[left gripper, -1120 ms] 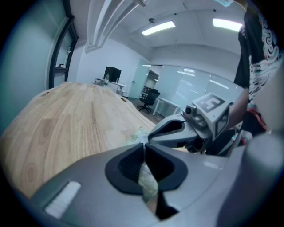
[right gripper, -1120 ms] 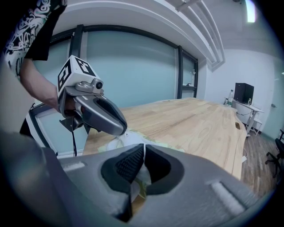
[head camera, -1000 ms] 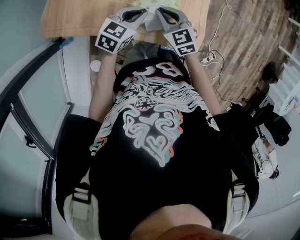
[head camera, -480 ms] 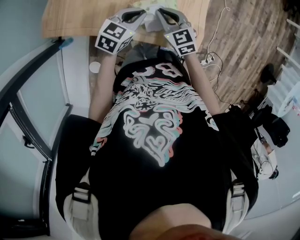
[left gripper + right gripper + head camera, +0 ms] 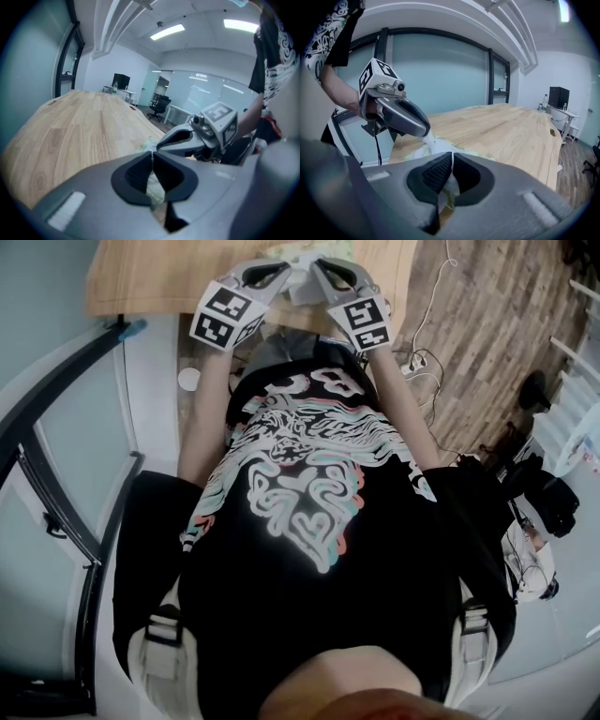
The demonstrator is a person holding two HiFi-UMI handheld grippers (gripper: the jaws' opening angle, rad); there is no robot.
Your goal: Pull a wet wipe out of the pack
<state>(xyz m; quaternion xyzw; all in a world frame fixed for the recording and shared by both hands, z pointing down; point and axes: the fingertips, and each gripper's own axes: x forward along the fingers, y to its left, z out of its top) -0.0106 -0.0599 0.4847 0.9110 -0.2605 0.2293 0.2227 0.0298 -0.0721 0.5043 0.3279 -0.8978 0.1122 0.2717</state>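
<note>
In the head view both grippers meet over the near edge of the wooden table [image 5: 159,273], with a white wet wipe [image 5: 302,285] between their tips. My left gripper [image 5: 284,268] is shut. In the right gripper view its tip pinches a twisted end of the wet wipe [image 5: 427,139]. My right gripper [image 5: 452,160] is shut on thin white material with a green edge, which looks like the pack [image 5: 446,196]. In the left gripper view the pale green pack [image 5: 146,142] lies just past my left gripper [image 5: 152,157], under the right gripper's tip. Most of the pack is hidden by the jaws.
The long wooden table [image 5: 79,126] runs away from the grippers. A glass wall [image 5: 440,75] stands beside it. Cables and a power strip [image 5: 412,360] lie on the wood floor at the right. Office chairs [image 5: 159,104] stand far off.
</note>
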